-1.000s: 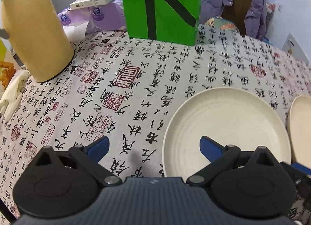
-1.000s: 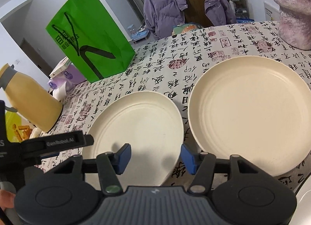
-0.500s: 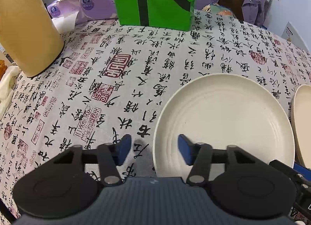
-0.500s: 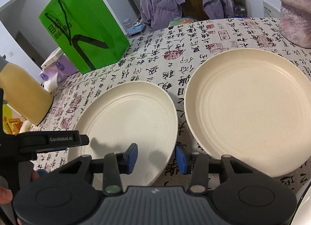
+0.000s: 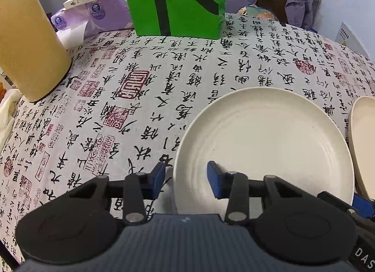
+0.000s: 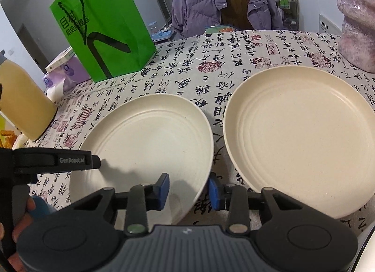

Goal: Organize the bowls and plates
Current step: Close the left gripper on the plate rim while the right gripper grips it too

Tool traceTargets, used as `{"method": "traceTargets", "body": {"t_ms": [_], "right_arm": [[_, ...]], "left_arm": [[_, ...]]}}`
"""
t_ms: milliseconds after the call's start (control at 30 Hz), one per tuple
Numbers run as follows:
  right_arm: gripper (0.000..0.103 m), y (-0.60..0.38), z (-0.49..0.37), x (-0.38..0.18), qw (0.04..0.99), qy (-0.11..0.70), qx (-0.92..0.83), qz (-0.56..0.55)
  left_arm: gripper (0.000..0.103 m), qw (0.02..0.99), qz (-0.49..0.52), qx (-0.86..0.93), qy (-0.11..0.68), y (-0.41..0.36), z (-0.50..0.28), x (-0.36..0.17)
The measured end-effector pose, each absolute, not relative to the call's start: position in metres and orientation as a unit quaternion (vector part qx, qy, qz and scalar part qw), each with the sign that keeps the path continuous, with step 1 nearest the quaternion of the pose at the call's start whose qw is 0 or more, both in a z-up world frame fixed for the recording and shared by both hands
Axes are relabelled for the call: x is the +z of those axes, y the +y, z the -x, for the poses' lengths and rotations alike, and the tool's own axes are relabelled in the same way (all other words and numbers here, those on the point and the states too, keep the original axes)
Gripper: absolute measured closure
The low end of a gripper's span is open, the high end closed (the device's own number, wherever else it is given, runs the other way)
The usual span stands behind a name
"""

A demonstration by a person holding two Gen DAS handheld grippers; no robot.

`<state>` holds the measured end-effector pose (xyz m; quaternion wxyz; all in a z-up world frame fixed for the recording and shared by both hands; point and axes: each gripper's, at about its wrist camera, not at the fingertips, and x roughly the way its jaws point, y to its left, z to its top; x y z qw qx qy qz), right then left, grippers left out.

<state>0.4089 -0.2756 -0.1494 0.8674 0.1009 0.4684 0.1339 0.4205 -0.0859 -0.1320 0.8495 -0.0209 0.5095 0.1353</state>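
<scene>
A smaller cream plate (image 5: pixel 264 140) (image 6: pixel 145 140) lies on the calligraphy tablecloth, with a larger cream plate (image 6: pixel 302 136) (image 5: pixel 363 131) just to its right. My left gripper (image 5: pixel 186 178) straddles the small plate's near-left rim. Its jaws are closing; one blue pad is outside on the cloth and one inside on the plate, with gaps still showing. My right gripper (image 6: pixel 188 188) straddles the same plate's near-right rim, jaws closing, outer pad close to the edge, inner pad clear of it. The left gripper's body (image 6: pixel 56 160) shows at the left of the right wrist view.
A green paper bag (image 5: pixel 175 2) (image 6: pixel 103 37) stands at the back. A yellow flask (image 5: pixel 28 44) is at the left. Purple tissue packs (image 5: pixel 98 13) carry a book. A pink vase (image 6: pixel 356 21) stands far right. A jacket-draped chair (image 6: pixel 225 6) is behind the table. A hand (image 6: pixel 21 222) holds the left gripper.
Both grippers' jaws have narrowed around the small plate's rim, the left from wide apart. Neither hand has shifted much, and the plates lie where they were.
</scene>
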Motion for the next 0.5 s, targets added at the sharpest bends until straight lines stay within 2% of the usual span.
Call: {"method": "traceTargets", "body": {"t_ms": [67,500], "right_arm": [[0.068,-0.274,-0.408,-0.149,0.869,0.467,0.135,-0.095],[0.068,-0.263,-0.404,-0.146,0.878,0.453,0.139,-0.064]], "left_arm": [[0.07,0.851,0.019,0.129,0.509,-0.089,-0.42,-0.132],[0.07,0.855,-0.011,0.142,0.499,-0.094,-0.417,-0.132]]}}
